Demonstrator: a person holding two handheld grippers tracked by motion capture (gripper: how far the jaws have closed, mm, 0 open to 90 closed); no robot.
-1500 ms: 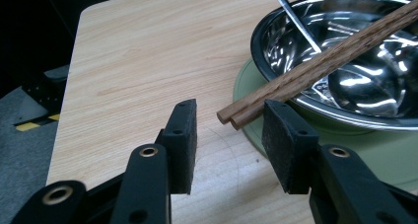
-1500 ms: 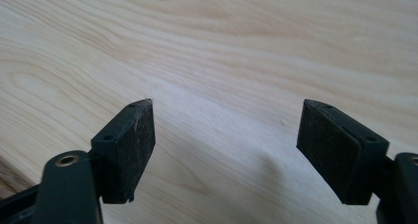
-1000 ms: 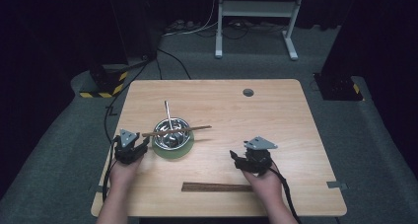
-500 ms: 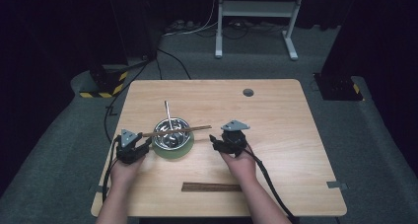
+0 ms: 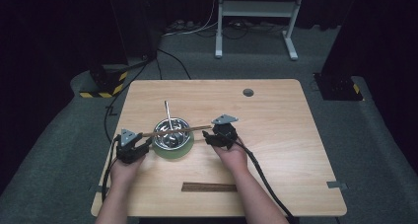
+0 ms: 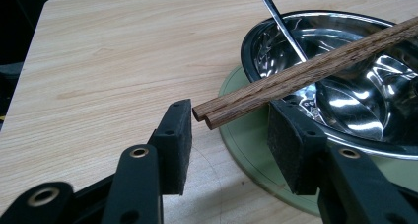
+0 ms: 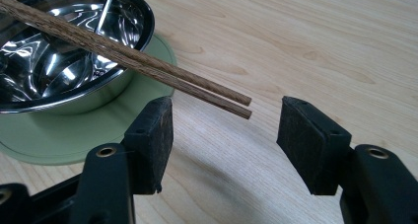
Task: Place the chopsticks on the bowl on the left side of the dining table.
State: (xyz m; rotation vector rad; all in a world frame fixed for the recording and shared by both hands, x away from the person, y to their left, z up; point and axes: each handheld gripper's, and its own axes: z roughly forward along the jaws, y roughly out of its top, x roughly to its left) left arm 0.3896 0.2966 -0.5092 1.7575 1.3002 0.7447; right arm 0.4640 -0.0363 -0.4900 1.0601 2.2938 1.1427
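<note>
Near the table's left edge, toward my side, a steel bowl (image 5: 171, 133) sits on a green mat (image 5: 173, 152), and a pair of wooden chopsticks (image 5: 175, 131) lies across its rim like a bridge, both ends sticking out past the bowl. That overhang is why I come at them from two sides. My left hand-held gripper (image 5: 143, 145) waits at the thicker ends with its jaws apart; in the left gripper view those ends (image 6: 207, 114) sit between the pads (image 6: 178, 145) without being pressed. My right hand-held gripper (image 5: 211, 137) is at the thin tips, and in the right gripper view the tips (image 7: 244, 108) lie in the gap between the pads (image 7: 156, 135); its jaws have just been closing a little, but they are not clamped on the wood yet. A metal spoon (image 5: 168, 114) leans in the bowl, its handle pointing to the far edge. A second pair of chopsticks (image 5: 209, 187) lies flat near my edge of the table. Lifting from both ends should, I judge, keep the pair level and together.
</note>
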